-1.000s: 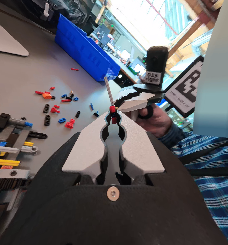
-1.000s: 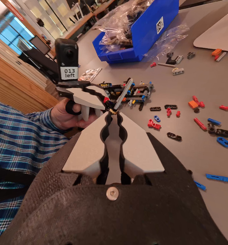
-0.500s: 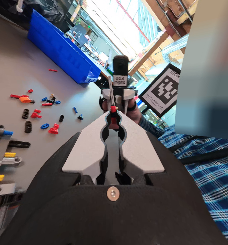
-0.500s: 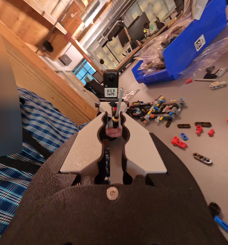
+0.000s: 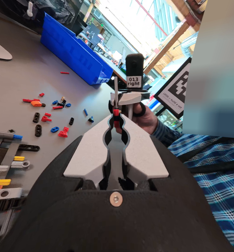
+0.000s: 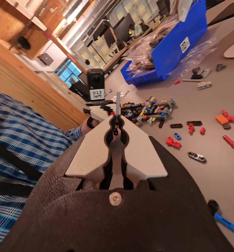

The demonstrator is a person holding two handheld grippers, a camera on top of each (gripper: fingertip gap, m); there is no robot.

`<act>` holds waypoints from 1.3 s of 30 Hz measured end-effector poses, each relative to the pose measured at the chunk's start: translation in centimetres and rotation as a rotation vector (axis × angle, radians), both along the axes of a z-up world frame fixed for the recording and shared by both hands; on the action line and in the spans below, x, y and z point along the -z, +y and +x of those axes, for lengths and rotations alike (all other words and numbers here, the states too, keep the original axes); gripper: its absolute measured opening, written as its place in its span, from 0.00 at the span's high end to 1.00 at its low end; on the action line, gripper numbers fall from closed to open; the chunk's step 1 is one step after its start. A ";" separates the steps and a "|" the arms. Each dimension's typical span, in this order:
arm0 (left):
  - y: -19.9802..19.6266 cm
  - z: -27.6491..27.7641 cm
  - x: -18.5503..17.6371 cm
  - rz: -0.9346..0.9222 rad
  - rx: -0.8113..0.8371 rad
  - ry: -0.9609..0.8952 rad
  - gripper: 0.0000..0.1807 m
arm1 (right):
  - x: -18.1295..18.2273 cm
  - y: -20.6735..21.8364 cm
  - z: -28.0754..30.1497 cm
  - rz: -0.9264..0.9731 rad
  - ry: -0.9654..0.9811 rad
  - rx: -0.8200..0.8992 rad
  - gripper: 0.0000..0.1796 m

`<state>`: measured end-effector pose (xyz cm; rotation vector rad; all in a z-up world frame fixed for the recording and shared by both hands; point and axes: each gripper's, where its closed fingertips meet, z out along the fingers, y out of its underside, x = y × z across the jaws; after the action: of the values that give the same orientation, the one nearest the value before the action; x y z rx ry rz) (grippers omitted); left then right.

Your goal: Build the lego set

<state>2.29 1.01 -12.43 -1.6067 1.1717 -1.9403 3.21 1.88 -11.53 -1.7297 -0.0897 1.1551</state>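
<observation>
- Above the table (image 5: 32,76), your left gripper (image 5: 116,118) is clamped on the red piece (image 5: 116,117) of the grey axle (image 5: 115,92).
- Your right gripper (image 6: 116,121) pinches that axle's black end; the chassis (image 6: 147,110) lies beyond.

A blue bin (image 6: 179,54) stands on the grey counter (image 5: 25,76), with crinkled clear plastic bags (image 6: 143,50), perhaps holding parts, spilling from it.
</observation>
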 end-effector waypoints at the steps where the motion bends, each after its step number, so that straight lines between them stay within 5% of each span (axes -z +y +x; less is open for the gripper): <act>1: 0.1 0.1 0.2 0.028 -0.019 0.012 0.97 | 0.2 0.1 0.1 -0.009 -0.017 0.027 1.00; 14: 0.4 0.2 0.1 0.042 -0.053 0.023 0.97 | 0.3 0.5 0.3 -0.004 -0.070 0.135 1.00; 27: 1.6 1.0 1.2 0.325 -0.259 0.128 0.97 | 1.4 2.1 1.2 -0.042 -0.185 0.373 1.00; 39: 1.3 0.7 0.2 0.097 -0.181 0.034 0.97 | 0.2 1.3 1.6 0.020 -0.098 0.278 0.89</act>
<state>2.94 2.31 -12.62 -1.6398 1.0759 -1.7238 4.81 3.15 -11.72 -1.7182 0.0769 0.8637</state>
